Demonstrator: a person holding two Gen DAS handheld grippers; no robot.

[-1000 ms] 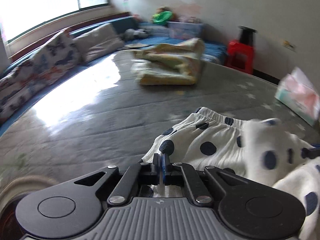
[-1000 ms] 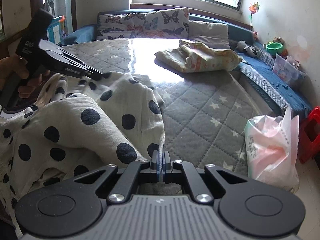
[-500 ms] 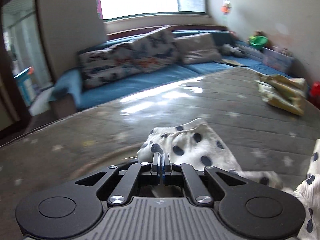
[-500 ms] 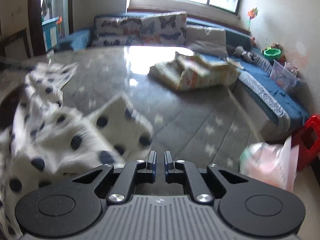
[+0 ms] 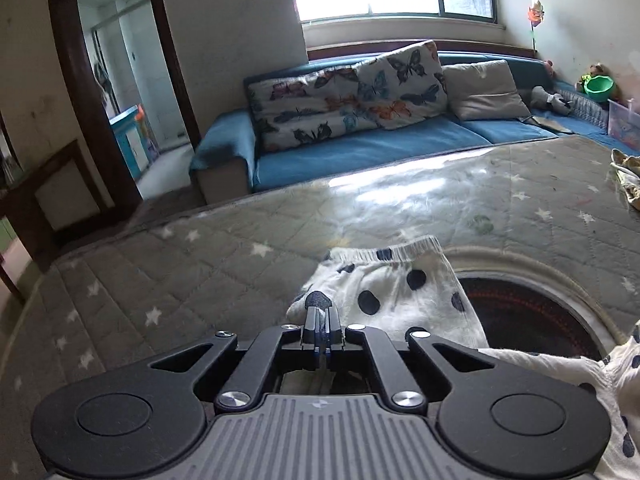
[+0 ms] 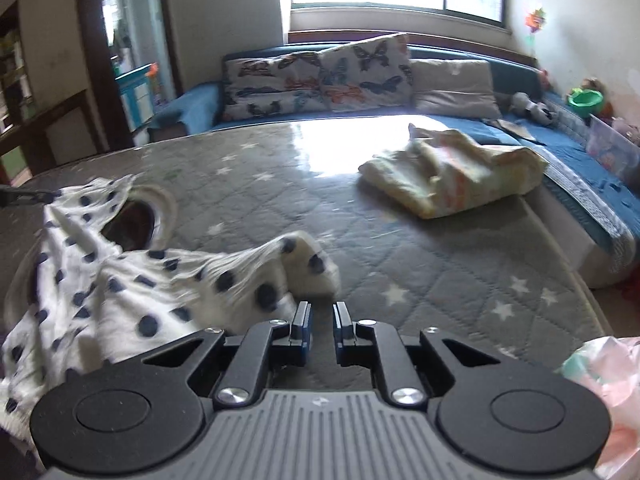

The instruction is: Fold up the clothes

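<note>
A white garment with dark blue polka dots lies crumpled on the grey star-quilted bed. My left gripper is shut on the garment's edge near its elastic waistband. In the right wrist view the left gripper's tip holds that corner up at the far left. My right gripper is open and empty, with a loose fold of the garment just ahead and left of its fingertips.
A round basket with a dark inside sits under the garment. A folded yellow blanket lies at the back right of the bed. A pink plastic bag is at the right. A blue sofa with butterfly pillows stands behind.
My right gripper has opened and let go of the garment, which dropped onto the bed. My left gripper has swung left, still holding the waistband edge.
</note>
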